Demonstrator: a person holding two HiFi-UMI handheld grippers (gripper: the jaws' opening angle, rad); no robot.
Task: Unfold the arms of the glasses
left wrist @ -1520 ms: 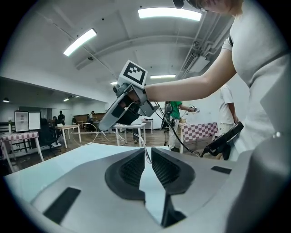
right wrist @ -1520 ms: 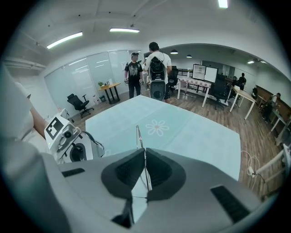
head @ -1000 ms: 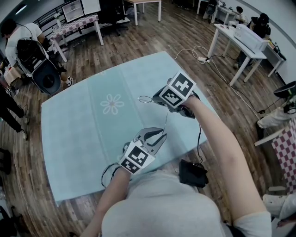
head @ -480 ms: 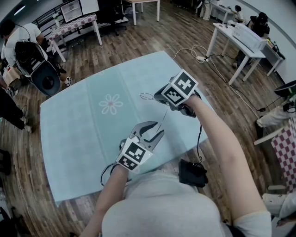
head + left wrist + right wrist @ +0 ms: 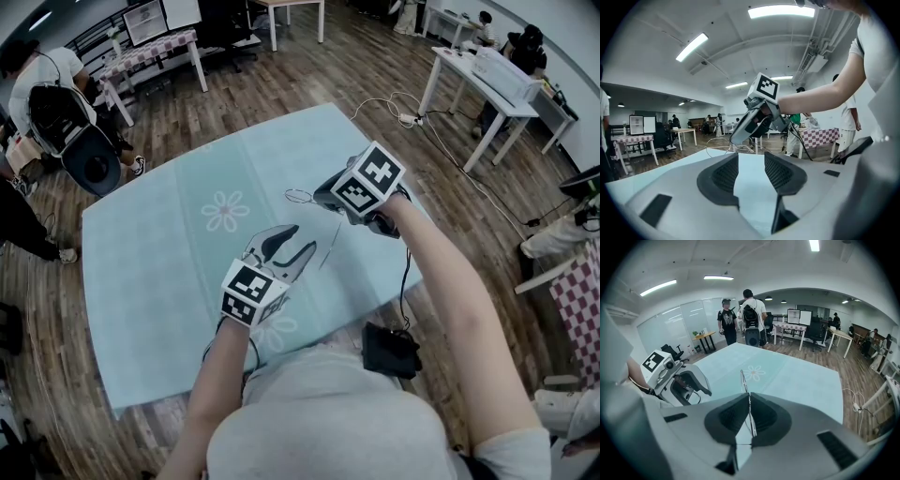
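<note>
Thin wire-framed glasses point(image 5: 298, 197) hang over the pale blue tablecloth point(image 5: 169, 253), with one slim arm point(image 5: 328, 251) sticking out toward me. My right gripper point(image 5: 323, 202) is shut on the frame; in the right gripper view the wire point(image 5: 743, 378) runs up from between the closed pads of that gripper point(image 5: 749, 401). My left gripper point(image 5: 286, 239) is to the left of the arm and apart from it. Its jaws have just been opening and stand wide with nothing between them, as the left gripper view shows point(image 5: 751, 157).
The cloth has a flower print point(image 5: 226, 211). A black pouch point(image 5: 392, 350) sits at my waist by the table's near edge. White tables point(image 5: 487, 75), a cable point(image 5: 394, 108) on the wood floor and people point(image 5: 37, 84) at the far left surround the table.
The left gripper let go of the glasses' arm, opened wide and moved left and a little up, away from it. The right gripper kept still with the frame.
</note>
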